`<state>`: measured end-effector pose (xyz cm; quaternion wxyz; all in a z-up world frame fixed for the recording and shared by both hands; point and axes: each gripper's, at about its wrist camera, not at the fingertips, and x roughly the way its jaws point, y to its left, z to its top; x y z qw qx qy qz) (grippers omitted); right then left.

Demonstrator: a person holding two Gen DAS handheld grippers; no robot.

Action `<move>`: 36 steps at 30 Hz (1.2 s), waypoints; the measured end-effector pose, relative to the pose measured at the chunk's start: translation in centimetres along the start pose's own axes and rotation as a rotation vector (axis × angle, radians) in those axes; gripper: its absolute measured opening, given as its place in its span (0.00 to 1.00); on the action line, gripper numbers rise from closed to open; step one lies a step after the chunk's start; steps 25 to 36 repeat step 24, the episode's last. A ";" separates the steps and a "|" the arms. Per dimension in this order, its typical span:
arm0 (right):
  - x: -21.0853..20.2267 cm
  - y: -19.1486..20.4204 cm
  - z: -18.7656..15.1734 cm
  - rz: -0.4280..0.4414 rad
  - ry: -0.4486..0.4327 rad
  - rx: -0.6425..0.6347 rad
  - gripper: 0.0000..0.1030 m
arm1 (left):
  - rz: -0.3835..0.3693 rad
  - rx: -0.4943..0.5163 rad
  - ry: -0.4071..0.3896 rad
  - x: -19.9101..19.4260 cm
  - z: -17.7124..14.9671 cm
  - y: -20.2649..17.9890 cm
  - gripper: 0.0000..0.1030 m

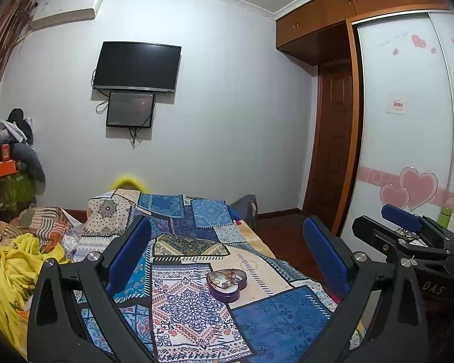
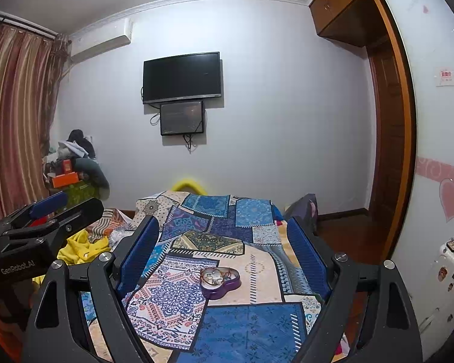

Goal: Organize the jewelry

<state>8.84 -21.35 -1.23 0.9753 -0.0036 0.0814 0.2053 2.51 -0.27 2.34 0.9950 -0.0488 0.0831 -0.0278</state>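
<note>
Purple heart-shaped tin holding tangled jewelry sat on the patchwork bedspread, left hand-held gripper spread wide above it, right hand-held gripper likewise spread, neither pinching anything.

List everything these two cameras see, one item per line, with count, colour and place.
heart-shaped tin: one, purple, open, on the bedspread, jewelry inside
jewelry: several tangled pieces, too small to count, in the tin
bedspread: one, blue and cream patchwork, over the bed
yellow cloth: one, bunched left of the bed
television: one, black, on the far wall
small screen: one, dark, below the television
air conditioner: one, white, high on the wall
curtain: one, striped red-brown, left
wardrobe: one, white door with pink hearts, right
left gripper: black, blue fingers, open, empty
right gripper: black, blue fingers, open, empty
</note>
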 end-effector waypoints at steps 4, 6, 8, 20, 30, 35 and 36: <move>0.0 0.0 0.1 -0.003 0.000 0.001 0.82 | -0.002 0.000 0.001 0.0 0.0 0.0 0.98; 0.0 0.0 0.1 -0.003 0.000 0.001 0.82 | -0.004 0.000 0.003 0.1 0.0 0.0 0.98; 0.0 0.0 0.0 -0.002 -0.001 0.000 0.82 | -0.007 0.001 0.004 0.1 0.0 0.0 0.98; 0.3 0.2 -0.2 -0.014 0.005 -0.004 0.82 | -0.016 -0.001 0.007 0.2 -0.1 -0.1 0.98; 0.6 0.3 -0.2 -0.015 0.012 -0.003 0.82 | -0.013 -0.003 0.012 0.3 -0.2 0.0 0.98; 0.6 0.3 -0.2 -0.015 0.012 -0.003 0.82 | -0.013 -0.003 0.012 0.3 -0.2 0.0 0.98; 0.6 0.3 -0.2 -0.015 0.012 -0.003 0.82 | -0.013 -0.003 0.012 0.3 -0.2 0.0 0.98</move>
